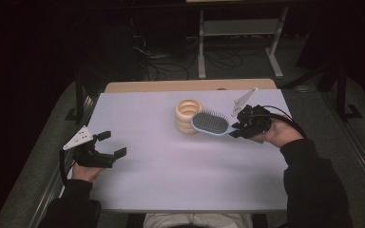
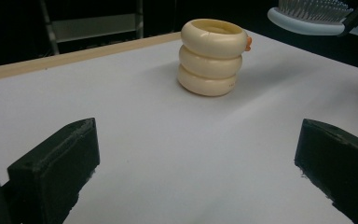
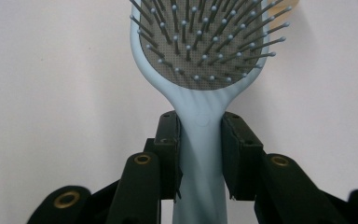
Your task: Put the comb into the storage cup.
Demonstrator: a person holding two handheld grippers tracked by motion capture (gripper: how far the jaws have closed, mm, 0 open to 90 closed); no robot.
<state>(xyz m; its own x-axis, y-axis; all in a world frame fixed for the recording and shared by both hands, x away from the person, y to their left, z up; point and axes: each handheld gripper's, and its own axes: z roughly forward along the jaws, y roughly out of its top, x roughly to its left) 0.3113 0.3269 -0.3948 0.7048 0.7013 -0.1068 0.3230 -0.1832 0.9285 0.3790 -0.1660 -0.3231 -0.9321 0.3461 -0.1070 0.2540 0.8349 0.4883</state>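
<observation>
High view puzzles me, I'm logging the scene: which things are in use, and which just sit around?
In use:
- hairbrush, clamped by its handle in the right hand-held gripper
- cream ringed holder beside the brush head, probably

Lying about:
- left hand-held gripper, open, idle
- cables and desk frame behind

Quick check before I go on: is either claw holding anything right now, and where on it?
The right claw holds the blue hairbrush by its handle, just below the head, bristles up. The left claw is open and holds nothing.

Pale-blue hairbrush point(image 1: 210, 123), grey pad; cream ringed holder point(image 1: 187, 115), possibly orange-marked.
</observation>
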